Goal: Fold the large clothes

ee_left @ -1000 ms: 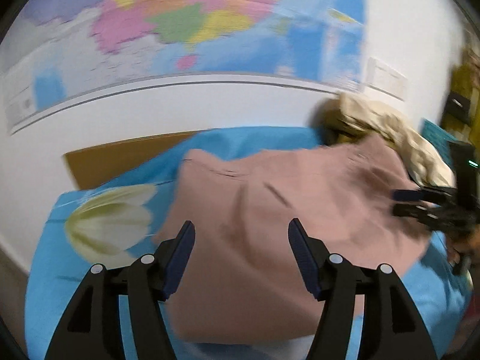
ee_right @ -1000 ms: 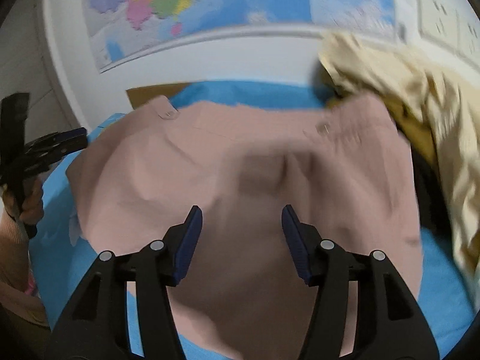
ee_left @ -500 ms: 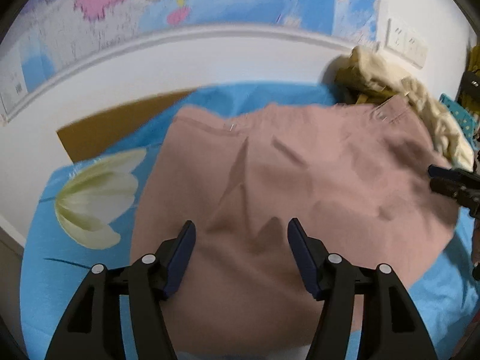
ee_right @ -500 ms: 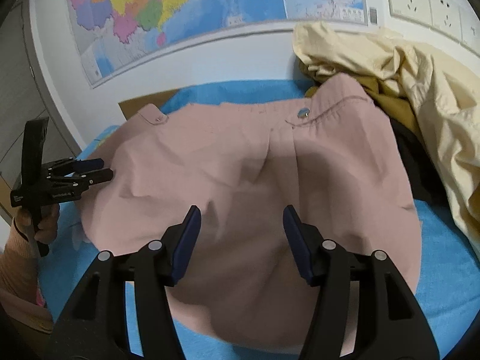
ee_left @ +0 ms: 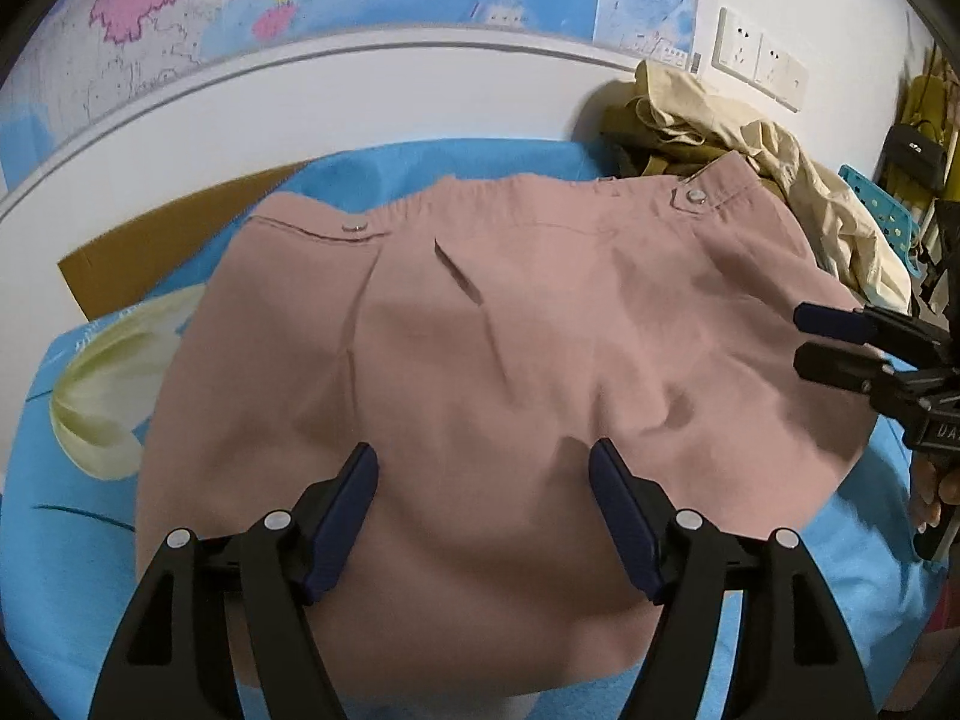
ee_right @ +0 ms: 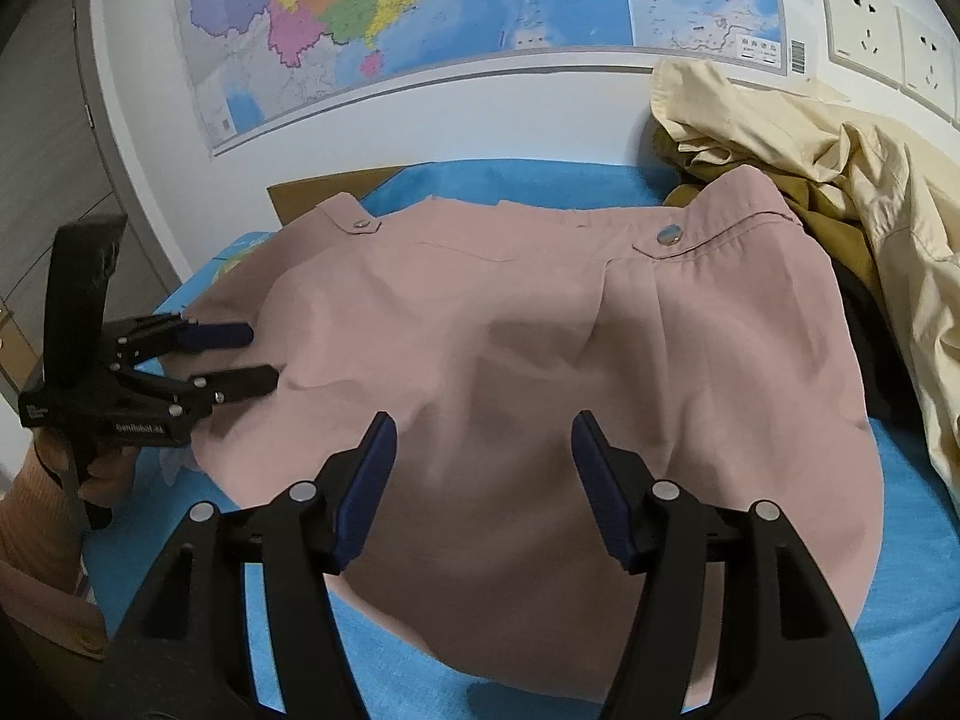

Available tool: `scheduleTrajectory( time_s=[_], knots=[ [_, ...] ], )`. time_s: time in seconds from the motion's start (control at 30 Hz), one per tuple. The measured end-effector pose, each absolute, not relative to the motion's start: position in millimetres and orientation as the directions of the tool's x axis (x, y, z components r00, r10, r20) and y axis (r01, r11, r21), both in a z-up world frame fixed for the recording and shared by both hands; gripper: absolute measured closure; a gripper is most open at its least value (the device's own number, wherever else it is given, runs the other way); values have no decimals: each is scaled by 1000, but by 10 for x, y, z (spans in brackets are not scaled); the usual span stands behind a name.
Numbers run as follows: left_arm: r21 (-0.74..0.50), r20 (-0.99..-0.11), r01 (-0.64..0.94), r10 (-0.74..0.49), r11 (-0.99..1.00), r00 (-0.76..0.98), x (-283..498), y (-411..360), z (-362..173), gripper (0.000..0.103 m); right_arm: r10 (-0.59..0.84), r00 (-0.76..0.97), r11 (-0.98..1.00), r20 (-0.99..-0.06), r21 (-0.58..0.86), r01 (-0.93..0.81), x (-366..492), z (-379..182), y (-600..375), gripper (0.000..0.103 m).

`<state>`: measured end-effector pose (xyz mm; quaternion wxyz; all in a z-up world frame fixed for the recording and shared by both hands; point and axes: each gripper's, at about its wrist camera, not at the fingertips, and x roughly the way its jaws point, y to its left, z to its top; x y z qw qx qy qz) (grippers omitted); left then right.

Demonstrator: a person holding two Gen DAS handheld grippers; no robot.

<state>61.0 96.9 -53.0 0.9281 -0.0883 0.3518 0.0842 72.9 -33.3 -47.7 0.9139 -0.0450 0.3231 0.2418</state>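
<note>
The pink skirt (ee_left: 492,360) is lying spread across the blue bedsheet (ee_left: 72,540), its waistband toward the wall edge. The left gripper (ee_left: 483,516) and the right gripper (ee_right: 483,486) are hovering over it with jaws just widening, gripping nothing. Each should probably be pinching one hem corner squarely before lifting.

Pink garment (ee_left: 480,372) near hem cut off by frame bottom; dark clothes (ee_right: 864,324) mostly hidden under cream jacket (ee_right: 840,168); map (ee_right: 420,12) text illegible.
</note>
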Motion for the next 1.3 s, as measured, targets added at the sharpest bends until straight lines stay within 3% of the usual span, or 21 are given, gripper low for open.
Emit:
scheduleTrajectory(
  time_s=[0.27, 0.33, 0.37, 0.63, 1.03, 1.17, 1.3],
  knots=[
    [-118, -662, -228, 94, 966, 743, 596, 946, -462, 32, 380, 650, 897, -659, 92, -432, 928, -709, -361, 40],
    [-137, -652, -228, 86, 964, 753, 593, 963, -416, 21, 390, 645, 896, -657, 107, -432, 940, -716, -383, 40],
    [-137, -647, -230, 89, 963, 757, 591, 967, -401, 21, 389, 646, 896, -657, 106, -432, 939, -706, -383, 40],
    [-152, -667, -259, 94, 954, 739, 773, 1042, -406, 21, 379, 694, 908, -612, 103, -405, 924, -521, -564, 40],
    [-168, -713, -313, 104, 935, 693, 914, 1216, -542, 21, 304, 694, 939, -652, 82, -335, 1147, -629, -744, 38],
    [-201, -681, -315, 99, 927, 725, 737, 1237, -447, 21, 392, 694, 888, -603, 52, -457, 863, -409, -513, 37],
    [-251, -622, -316, 98, 915, 777, 331, 1301, -335, 21, 487, 625, 762, -610, -53, -646, 514, -368, 42, 29]
  ],
)
